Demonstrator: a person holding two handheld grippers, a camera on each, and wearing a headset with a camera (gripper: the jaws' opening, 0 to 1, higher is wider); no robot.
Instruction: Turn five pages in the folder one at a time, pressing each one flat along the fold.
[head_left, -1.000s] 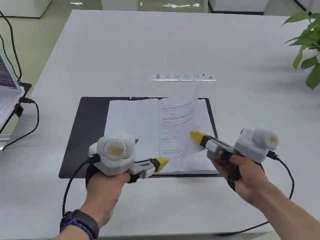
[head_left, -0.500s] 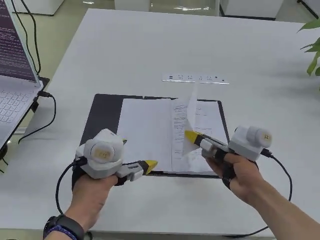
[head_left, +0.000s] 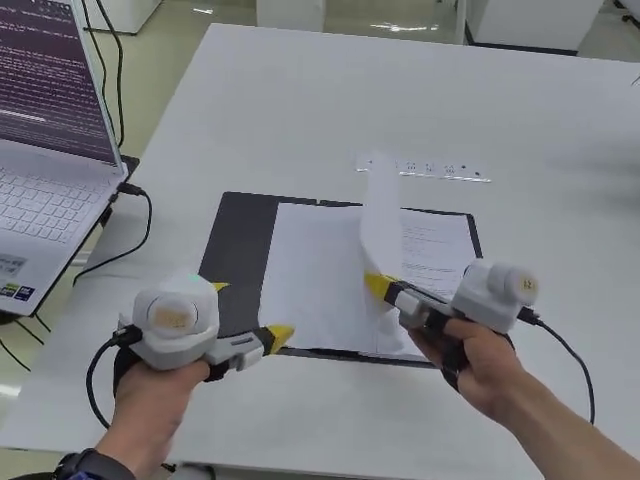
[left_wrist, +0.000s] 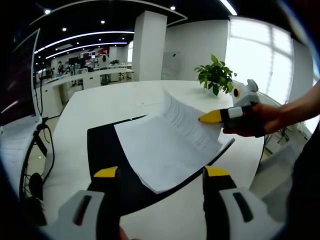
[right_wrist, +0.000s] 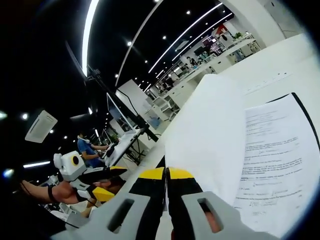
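A black folder (head_left: 237, 258) lies open on the white table, with a blank white sheet (head_left: 312, 280) on its left side and a printed page (head_left: 437, 255) on its right. One page (head_left: 381, 225) stands nearly upright over the fold, and my right gripper (head_left: 376, 287) is shut on its lower edge. In the right gripper view the jaws (right_wrist: 165, 174) pinch that page (right_wrist: 210, 130), with the printed page (right_wrist: 274, 155) to the right. My left gripper (head_left: 248, 312) hovers open over the folder's front left corner. Its own view has the open jaws (left_wrist: 161, 172), the folder (left_wrist: 100, 147) and the lifted page (left_wrist: 187, 125).
An open laptop (head_left: 45, 120) stands at the table's left edge, with cables (head_left: 130, 240) trailing beside it. A white power strip (head_left: 430, 168) lies behind the folder. Bare table (head_left: 330, 90) stretches beyond it. A potted plant (left_wrist: 216, 77) stands at the far end in the left gripper view.
My right gripper has carried the page leftward from the right side to about upright over the fold. My left gripper has drawn back toward the folder's left corner. The head camera has shifted.
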